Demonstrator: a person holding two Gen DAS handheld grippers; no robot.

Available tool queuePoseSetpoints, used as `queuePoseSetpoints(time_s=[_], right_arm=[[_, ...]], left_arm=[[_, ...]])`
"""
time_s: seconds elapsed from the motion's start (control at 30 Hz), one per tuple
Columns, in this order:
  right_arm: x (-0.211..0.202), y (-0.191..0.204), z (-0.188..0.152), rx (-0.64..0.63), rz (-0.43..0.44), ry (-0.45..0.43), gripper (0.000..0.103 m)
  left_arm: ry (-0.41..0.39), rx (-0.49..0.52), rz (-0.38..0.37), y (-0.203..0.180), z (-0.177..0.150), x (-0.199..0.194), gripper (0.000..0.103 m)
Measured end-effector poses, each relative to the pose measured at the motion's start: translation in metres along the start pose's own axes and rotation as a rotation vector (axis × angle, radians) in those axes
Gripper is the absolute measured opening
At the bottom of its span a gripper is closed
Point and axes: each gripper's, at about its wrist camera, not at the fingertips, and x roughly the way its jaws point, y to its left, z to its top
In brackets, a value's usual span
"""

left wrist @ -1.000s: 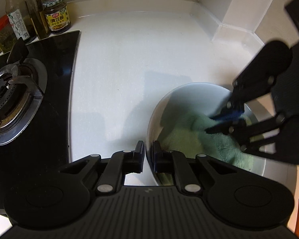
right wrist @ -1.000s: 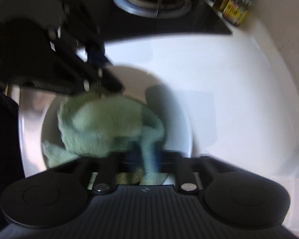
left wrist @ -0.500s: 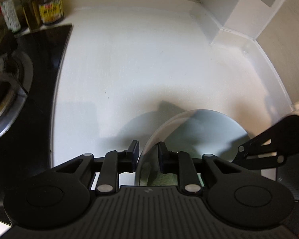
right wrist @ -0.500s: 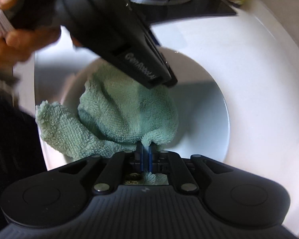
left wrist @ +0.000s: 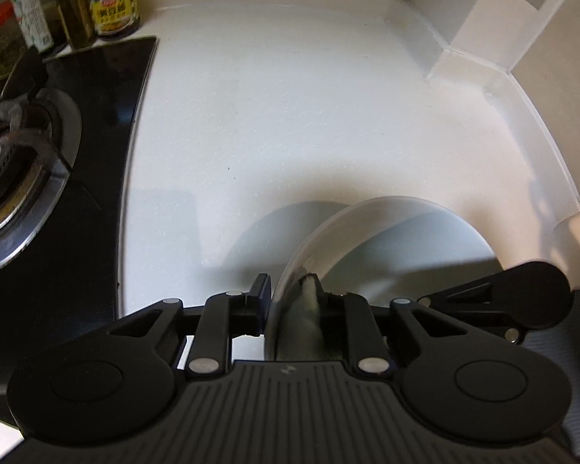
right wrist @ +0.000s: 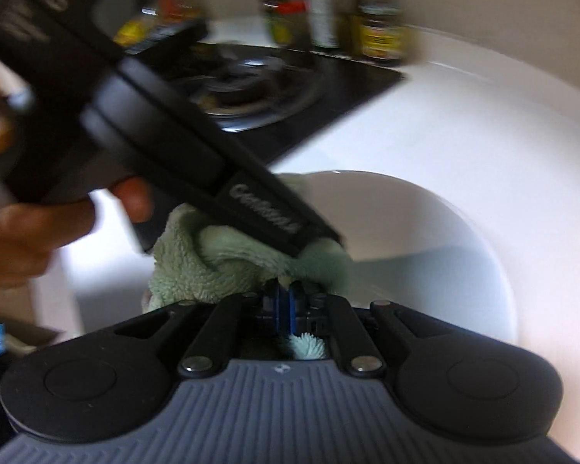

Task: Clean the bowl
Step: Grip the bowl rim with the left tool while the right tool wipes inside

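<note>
Right wrist view: right gripper (right wrist: 286, 301) is pinching the green terry cloth (right wrist: 212, 266) inside the white ceramic bowl (right wrist: 444, 239) on the white desk (left wrist: 290, 123), while left gripper (left wrist: 295, 297), jaws just widening, is straddling the rim unclamped; wiping likely needs re-steadying next.

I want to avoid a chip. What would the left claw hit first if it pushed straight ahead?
Probably the bowl: its rim stands between the left claw's open fingers, though depth is unclear.
</note>
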Motion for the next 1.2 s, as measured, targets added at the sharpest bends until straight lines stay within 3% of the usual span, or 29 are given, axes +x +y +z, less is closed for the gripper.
queuePoseSetpoints(time_s=[0.13, 0.3, 0.53, 0.67, 0.73, 0.8, 0.87, 1.03, 1.07, 1.13, 1.2], right_arm=[[-0.006, -0.009, 0.007, -0.076, 0.17, 0.056, 0.005], [-0.001, -0.007, 0.026, -0.208, 0.299, 0.23, 0.005], [-0.037, 0.013, 0.033, -0.339, 0.264, 0.404, 0.005], [-0.065, 0.017, 0.033, -0.4, 0.194, 0.452, 0.004], [-0.08, 0.014, 0.037, -0.42, 0.063, 0.438, 0.004], [-0.087, 0.01, 0.044, -0.388, -0.093, 0.363, 0.004], [-0.091, 0.007, 0.048, -0.365, -0.15, 0.265, 0.004], [-0.078, 0.011, 0.045, -0.369, -0.089, 0.12, 0.004], [-0.072, 0.014, 0.043, -0.395, -0.056, 0.118, 0.004], [-0.056, 0.019, 0.042, -0.451, 0.01, 0.127, 0.004], [-0.028, 0.021, 0.045, -0.514, 0.034, 0.151, 0.004]], left_arm=[[-0.012, 0.009, 0.004, 0.0, -0.002, 0.0, 0.026], [-0.021, 0.012, 0.001, 0.001, -0.002, 0.0, 0.028], [-0.02, 0.007, -0.033, 0.007, -0.005, -0.001, 0.026], [-0.016, 0.005, -0.033, 0.008, -0.003, -0.001, 0.017], [-0.007, 0.011, -0.032, 0.007, -0.001, -0.003, 0.013], [-0.005, -0.004, -0.033, 0.008, -0.002, -0.009, 0.013], [-0.007, -0.024, -0.033, 0.008, -0.004, -0.017, 0.013], [-0.023, -0.073, -0.017, 0.006, -0.018, -0.036, 0.013], [-0.022, -0.079, -0.016, 0.006, -0.021, -0.037, 0.013], [-0.015, -0.084, -0.014, 0.006, -0.024, -0.035, 0.003], [-0.002, -0.11, -0.04, 0.013, -0.025, -0.03, 0.004]])
